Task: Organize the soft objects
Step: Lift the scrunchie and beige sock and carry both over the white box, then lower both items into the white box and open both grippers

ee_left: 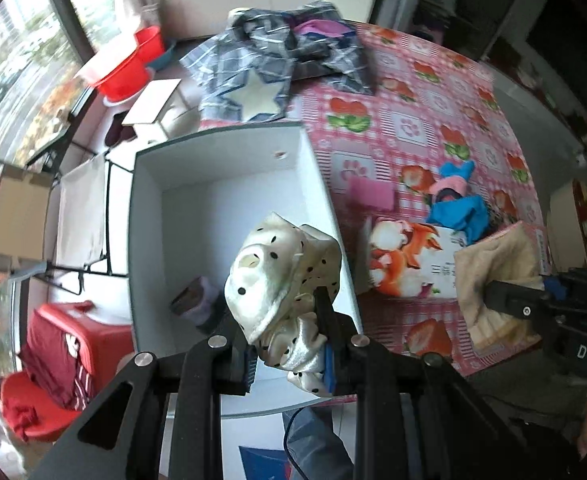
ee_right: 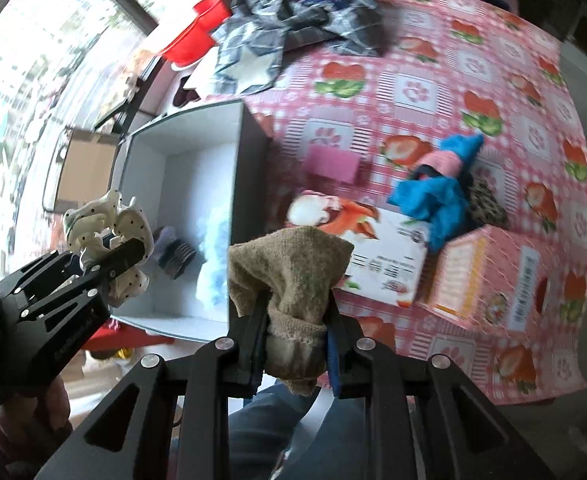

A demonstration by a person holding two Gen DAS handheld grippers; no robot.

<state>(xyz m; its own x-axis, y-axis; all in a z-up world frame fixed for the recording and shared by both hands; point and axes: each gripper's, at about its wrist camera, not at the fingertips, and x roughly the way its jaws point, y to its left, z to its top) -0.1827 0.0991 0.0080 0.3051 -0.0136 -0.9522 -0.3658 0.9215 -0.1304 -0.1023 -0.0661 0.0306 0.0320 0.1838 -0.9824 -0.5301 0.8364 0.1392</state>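
My left gripper [ee_left: 289,344] is shut on a cream scrunchie with black dots [ee_left: 281,280], held above the open white box [ee_left: 229,140]; it also shows in the right wrist view [ee_right: 105,236]. My right gripper [ee_right: 293,344] is shut on a tan sock [ee_right: 293,272], held over the table's front edge to the right of the box [ee_right: 249,184]; the sock also shows in the left wrist view [ee_left: 493,272]. A dark purple sock [ee_left: 197,296] lies in the box. A blue cloth [ee_right: 441,200] and a pink pad [ee_right: 333,162] lie on the table.
A pink strawberry tablecloth [ee_left: 413,120] covers the table. An orange-patterned tissue box [ee_right: 365,248] and a pink carton [ee_right: 493,276] stand near the front. A plaid shirt [ee_left: 277,56] lies at the back. Red basins [ee_left: 125,68] and a red stool [ee_left: 65,340] stand left.
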